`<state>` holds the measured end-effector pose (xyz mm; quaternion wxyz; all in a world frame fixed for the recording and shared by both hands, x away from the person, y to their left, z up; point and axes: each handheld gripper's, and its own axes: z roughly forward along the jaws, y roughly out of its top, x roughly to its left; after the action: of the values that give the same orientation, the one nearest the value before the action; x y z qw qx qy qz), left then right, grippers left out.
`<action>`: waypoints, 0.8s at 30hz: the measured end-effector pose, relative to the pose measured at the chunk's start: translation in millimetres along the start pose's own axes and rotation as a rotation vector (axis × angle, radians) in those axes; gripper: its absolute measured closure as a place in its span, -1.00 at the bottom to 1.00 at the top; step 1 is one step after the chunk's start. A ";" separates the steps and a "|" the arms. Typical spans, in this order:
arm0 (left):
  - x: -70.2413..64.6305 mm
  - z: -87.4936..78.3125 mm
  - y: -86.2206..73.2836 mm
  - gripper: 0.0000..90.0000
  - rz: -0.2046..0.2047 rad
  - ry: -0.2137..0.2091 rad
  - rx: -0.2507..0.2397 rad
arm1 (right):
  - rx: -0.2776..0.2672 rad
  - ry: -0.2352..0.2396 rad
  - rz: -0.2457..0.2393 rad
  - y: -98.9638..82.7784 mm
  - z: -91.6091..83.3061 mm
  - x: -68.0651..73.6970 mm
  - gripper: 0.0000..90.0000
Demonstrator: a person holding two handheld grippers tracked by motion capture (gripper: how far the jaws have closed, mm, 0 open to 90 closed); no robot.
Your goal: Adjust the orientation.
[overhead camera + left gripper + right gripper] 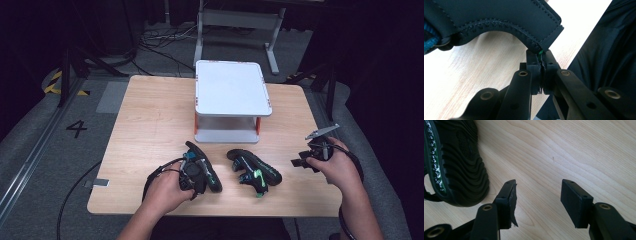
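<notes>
Two black sandals lie on the wooden table. The left sandal has blue trim; my left gripper sits right on it. In the left gripper view, that gripper is shut on the edge of the sandal's black stitched strap, pinching its corner. The right sandal, with green accents, lies on its side in the middle. My right gripper hovers near the table's right edge, open. In the right gripper view, the open gripper holds nothing, and the sandal's ribbed sole lies to the left of its fingers.
A white two-level rack with orange posts stands at the back middle of the table. The near table edge runs just under both hands. Cables and a metal stand lie on the floor beyond.
</notes>
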<state>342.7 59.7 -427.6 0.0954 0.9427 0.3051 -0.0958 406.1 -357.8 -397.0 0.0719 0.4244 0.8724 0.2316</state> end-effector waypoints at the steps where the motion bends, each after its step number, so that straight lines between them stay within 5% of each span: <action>1: 0.0 -0.4 0.0 0.95 0.003 0.004 0.000 | 0.001 -0.003 0.000 -0.2 -0.1 -0.1 0.05; 7: -0.7 -7.6 0.4 0.96 0.013 0.024 -0.021 | -0.006 0.003 0.006 -1.9 -2.6 -0.2 0.05; 12: 3.9 -19.5 -4.9 0.96 -0.023 0.043 -0.060 | -0.017 0.005 0.010 -3.1 -5.2 -0.2 0.05; 18: 12.9 -43.2 -15.7 0.96 -0.079 0.139 -0.131 | -0.018 0.005 0.011 -6.0 -6.3 -0.4 0.05; 24: 10.1 -63.8 -16.0 0.96 -0.071 0.242 -0.209 | -0.016 -0.004 0.029 -12.0 -8.6 -1.2 0.05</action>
<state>349.1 93.3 -370.5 0.1521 0.9210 0.3556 0.0472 395.6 -368.0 -395.1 0.0736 0.4367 0.8642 0.2390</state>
